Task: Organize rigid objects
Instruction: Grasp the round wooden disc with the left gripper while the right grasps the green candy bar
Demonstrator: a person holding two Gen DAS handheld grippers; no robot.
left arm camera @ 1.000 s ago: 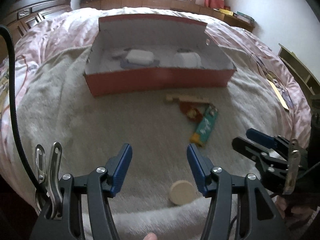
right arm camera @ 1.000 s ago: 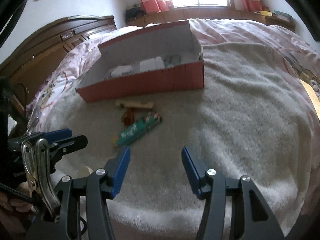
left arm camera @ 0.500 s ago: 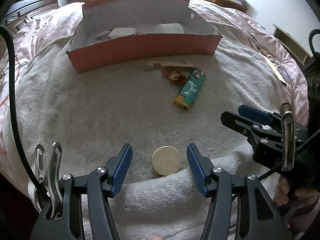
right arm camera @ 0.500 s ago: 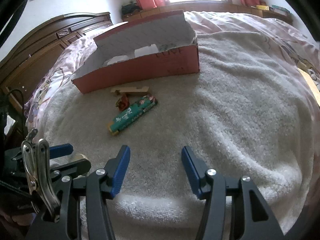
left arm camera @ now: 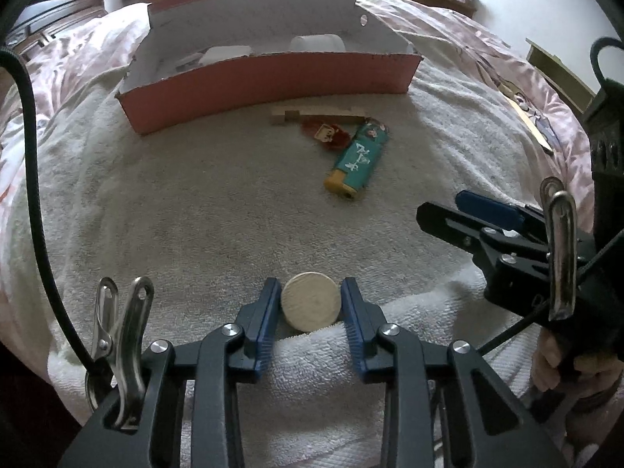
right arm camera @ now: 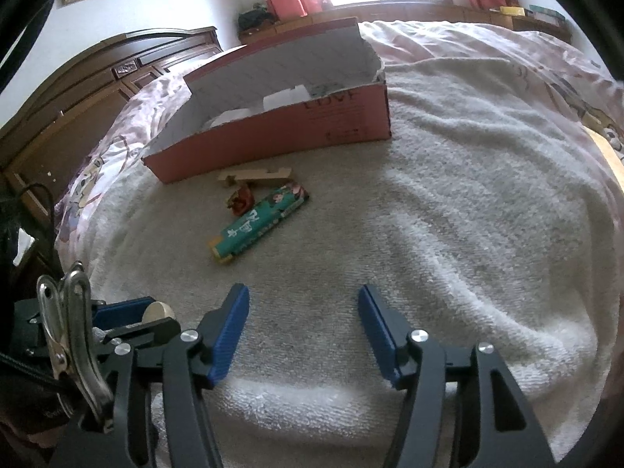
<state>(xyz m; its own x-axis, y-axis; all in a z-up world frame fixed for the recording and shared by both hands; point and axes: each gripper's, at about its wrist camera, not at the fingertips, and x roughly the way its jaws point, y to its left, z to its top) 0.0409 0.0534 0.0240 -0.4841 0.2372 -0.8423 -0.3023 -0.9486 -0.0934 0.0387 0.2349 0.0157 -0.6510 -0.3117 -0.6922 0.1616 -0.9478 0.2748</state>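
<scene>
The left gripper (left arm camera: 311, 304) is closing its blue ribbed pads on a round, flat, cream disc (left arm camera: 310, 306), which lies on the looped white towel (left arm camera: 195, 214) at its folded near edge; the pads touch both sides of the disc. The right gripper (right arm camera: 303, 331) has its jaws apart and opening, with only towel between them. Farther away lie a teal lighter (left arm camera: 360, 156), a notched wooden stick (left arm camera: 312, 111) and a small red toy (left arm camera: 327, 134), just before the red cardboard box (left arm camera: 273, 85).
</scene>
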